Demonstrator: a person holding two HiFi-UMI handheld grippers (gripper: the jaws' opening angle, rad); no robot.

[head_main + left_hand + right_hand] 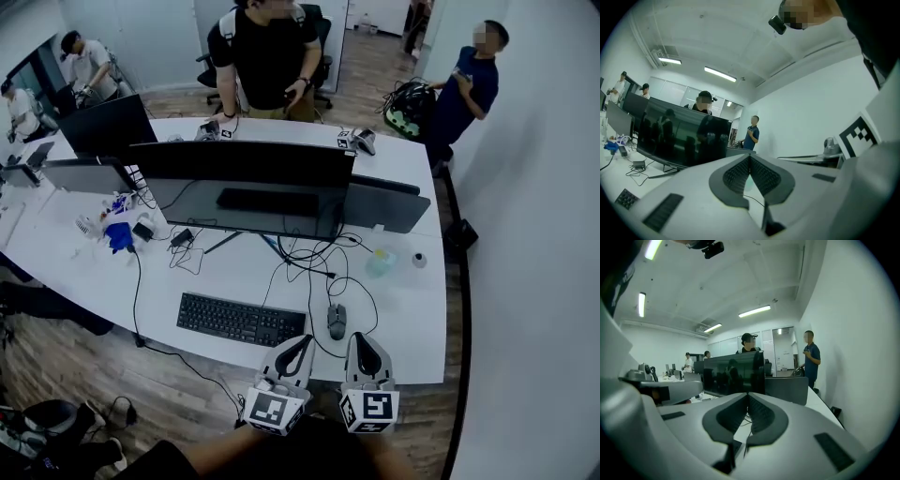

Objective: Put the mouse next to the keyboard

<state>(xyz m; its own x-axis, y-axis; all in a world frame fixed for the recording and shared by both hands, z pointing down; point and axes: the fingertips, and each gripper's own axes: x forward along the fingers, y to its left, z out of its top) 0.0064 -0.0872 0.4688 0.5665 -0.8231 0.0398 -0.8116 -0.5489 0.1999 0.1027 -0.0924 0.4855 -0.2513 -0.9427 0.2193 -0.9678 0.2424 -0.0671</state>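
Note:
A dark grey mouse [337, 321] lies on the white desk [94, 277], its cable looping away behind it. The black keyboard [230, 319] sits to its left, with a small gap between the two. Both grippers hover over the desk's near edge, just short of the mouse. My left gripper [302, 339] is shut and holds nothing; its tips meet in the left gripper view [750, 157]. My right gripper [362, 337] is also shut and empty, with its pads together in the right gripper view [747, 395]. Neither gripper touches the mouse.
A wide dark monitor [242, 187] stands behind the keyboard, with tangled black cables [314, 258] in front of it. A pale green cup [380, 262] sits at the right, blue clutter [118, 236] at the left. One person [267, 52] stands beyond the desk, another [469, 84] by the right wall.

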